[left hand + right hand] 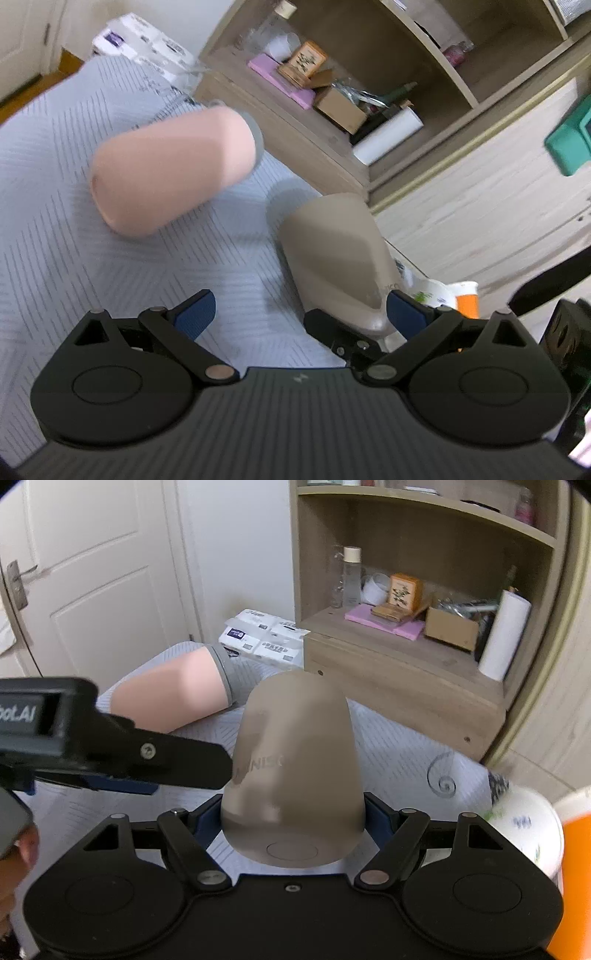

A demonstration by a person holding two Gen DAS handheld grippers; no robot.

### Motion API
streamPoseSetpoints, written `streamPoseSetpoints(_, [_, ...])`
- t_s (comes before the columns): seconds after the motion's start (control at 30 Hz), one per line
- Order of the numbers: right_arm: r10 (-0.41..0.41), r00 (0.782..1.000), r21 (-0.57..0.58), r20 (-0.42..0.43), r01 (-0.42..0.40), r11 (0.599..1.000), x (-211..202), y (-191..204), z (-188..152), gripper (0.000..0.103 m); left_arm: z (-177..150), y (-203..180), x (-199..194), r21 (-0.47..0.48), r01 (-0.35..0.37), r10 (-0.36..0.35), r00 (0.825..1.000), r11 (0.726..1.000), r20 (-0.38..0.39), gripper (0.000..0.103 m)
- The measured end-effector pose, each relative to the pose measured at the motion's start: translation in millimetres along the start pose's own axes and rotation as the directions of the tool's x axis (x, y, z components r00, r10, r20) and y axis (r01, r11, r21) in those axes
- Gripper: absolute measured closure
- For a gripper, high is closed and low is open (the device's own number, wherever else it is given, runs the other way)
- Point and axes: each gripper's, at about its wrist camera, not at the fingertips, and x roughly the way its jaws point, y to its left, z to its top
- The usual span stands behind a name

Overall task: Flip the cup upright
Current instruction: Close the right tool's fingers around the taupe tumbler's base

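Observation:
A taupe cup [295, 775] lies on its side on the pale blue cloth [399, 760], its base toward the right wrist camera. My right gripper [291, 819] is shut on the taupe cup near its base, blue pads on both sides. A pink cup [173, 170] with a grey rim also lies on its side further back; it shows in the right wrist view [173, 694] too. My left gripper [299, 314] is open, wide, just left of the taupe cup [332, 251], holding nothing. Its finger [147, 753] reaches the cup's left side in the right wrist view.
A wooden shelf unit [406, 635] with boxes, a bottle and a paper roll [504, 635] stands behind the table. Tissue packs [262, 637] lie at the back. A floral white cup [528, 830] and an orange container [576, 867] stand at the right.

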Motion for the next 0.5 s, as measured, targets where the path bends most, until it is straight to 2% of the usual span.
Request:
streamPoseSetpoints(0.2, [0.042,0.999,0.098,-0.006,-0.042,0.994,-22.9,-0.4,-15.9,0.022,-11.8,1.1,-10.6,0.011,0.051,-0.05,0.999,0.999,-0.015,0.003])
streamPoseSetpoints(0.37, [0.052,0.998,0.148,-0.023,-0.048,0.988,-36.2,10.0,-35.5,0.021,-22.0,12.3,-14.0,-0.007,0.107,-0.107,0.992,0.994,-0.065,0.003])
streamPoseSetpoints(0.5, [0.124,0.992,0.245,-0.018,-0.116,0.962,-50.6,12.9,-52.5,0.021,-30.8,15.8,-22.3,0.011,0.124,-0.122,0.986,0.992,-0.113,0.003])
